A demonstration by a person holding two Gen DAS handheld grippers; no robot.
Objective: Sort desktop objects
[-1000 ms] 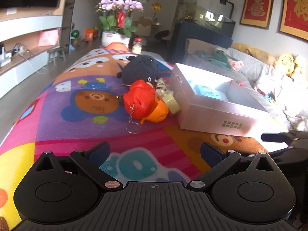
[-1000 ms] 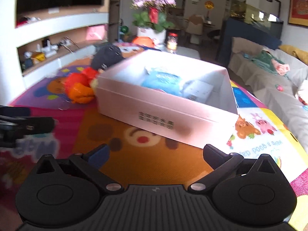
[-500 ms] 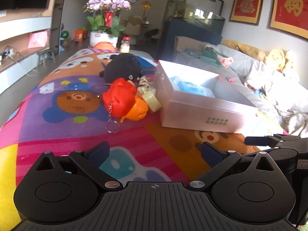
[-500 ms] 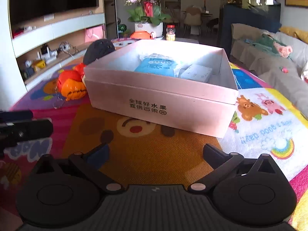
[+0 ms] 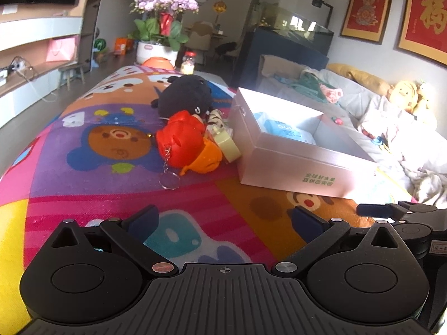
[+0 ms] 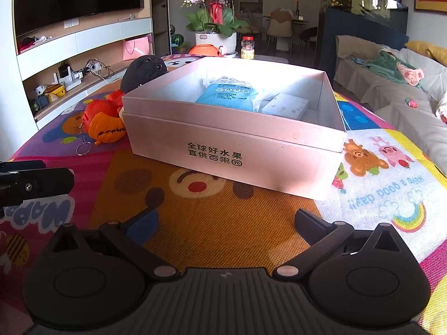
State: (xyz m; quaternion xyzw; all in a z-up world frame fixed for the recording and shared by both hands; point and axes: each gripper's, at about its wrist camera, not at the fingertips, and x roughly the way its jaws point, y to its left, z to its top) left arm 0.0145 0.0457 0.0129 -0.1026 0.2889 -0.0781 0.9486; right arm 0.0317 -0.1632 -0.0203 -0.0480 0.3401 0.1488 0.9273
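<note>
An open pink box (image 6: pixel 234 145) (image 5: pixel 293 164) stands on the colourful mat; it holds a blue packet (image 6: pixel 226 96) and a white socket block (image 6: pixel 285 106). Left of the box lie a red plush (image 5: pixel 178 142), an orange pumpkin toy (image 6: pixel 107 131) with a key ring (image 5: pixel 169 180), a pale green tape roll (image 5: pixel 226 146) and a black plush (image 5: pixel 185 96). My left gripper (image 5: pixel 223 220) is open and empty, short of the toys. My right gripper (image 6: pixel 225 222) is open and empty, in front of the box.
A potted orchid (image 6: pixel 215 28), an orange bowl (image 6: pixel 205 50) and a jar (image 6: pixel 247 47) stand at the mat's far end. A sofa (image 5: pixel 391 117) with soft toys lies to the right, shelves (image 6: pixel 69 64) to the left.
Both grippers have pulled back a little and swung slightly; the box and toys look a bit farther and more centred. Nothing was grasped or moved.
</note>
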